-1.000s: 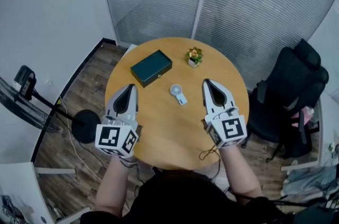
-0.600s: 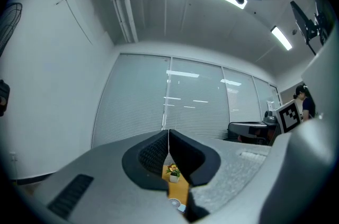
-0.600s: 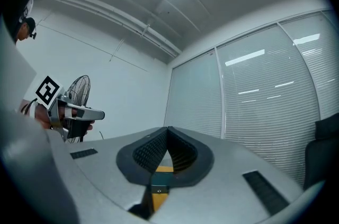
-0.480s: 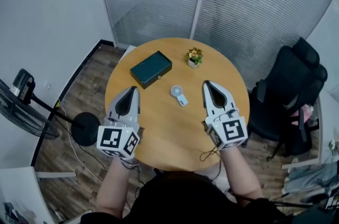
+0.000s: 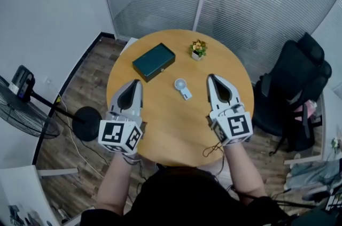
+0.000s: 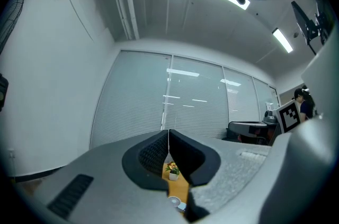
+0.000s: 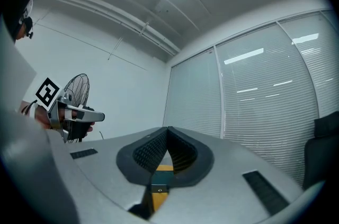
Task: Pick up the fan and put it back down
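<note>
The person holds one tool in each hand, low over the round wooden table (image 5: 171,131). The left gripper (image 5: 137,82) is squeezed tight with nothing in it, and its two black pads meet in a thin line. The right gripper (image 5: 210,77) is squeezed tight too, and it holds nothing. The small white fan (image 5: 182,87) lies flat on the table between the two grippers, and neither one touches it. Its round head points away from the person and its handle points back and a bit to the right. Farther back on the table, left of the fan, lies a dark green box (image 5: 154,61). A little pot of flowers (image 5: 198,50) stands near the far edge. A black chair (image 5: 291,86) stands by the table on the right, and a big floor fan (image 5: 24,113) stands on the left
</note>
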Tool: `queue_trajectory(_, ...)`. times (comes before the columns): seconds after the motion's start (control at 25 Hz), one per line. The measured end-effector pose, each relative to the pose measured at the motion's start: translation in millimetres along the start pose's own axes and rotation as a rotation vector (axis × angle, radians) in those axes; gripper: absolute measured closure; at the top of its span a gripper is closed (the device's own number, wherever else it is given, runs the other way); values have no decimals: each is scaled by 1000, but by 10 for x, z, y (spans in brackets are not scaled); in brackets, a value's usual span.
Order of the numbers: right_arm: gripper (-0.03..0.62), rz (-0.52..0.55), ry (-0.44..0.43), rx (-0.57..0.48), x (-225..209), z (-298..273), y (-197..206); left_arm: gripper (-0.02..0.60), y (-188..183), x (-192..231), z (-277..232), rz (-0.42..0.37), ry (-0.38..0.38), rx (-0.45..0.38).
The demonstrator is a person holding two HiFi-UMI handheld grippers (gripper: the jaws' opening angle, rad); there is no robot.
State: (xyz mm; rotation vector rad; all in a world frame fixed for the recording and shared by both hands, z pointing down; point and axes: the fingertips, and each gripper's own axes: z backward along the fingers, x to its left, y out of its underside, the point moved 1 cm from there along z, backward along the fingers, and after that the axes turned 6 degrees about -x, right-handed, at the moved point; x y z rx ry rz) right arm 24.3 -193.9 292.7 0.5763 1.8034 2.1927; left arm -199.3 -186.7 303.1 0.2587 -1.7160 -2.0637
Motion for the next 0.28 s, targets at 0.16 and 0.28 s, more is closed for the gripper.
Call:
queue_trajectory(0.16, 591, -4, 3, 9, -3, -16, 37, 574, 49, -17, -41, -36, 9, 16)
queue_trajectory(0.28, 591, -8, 4, 16, 3, -35, 61, 574, 89, -35, -74, -41, 18, 21)
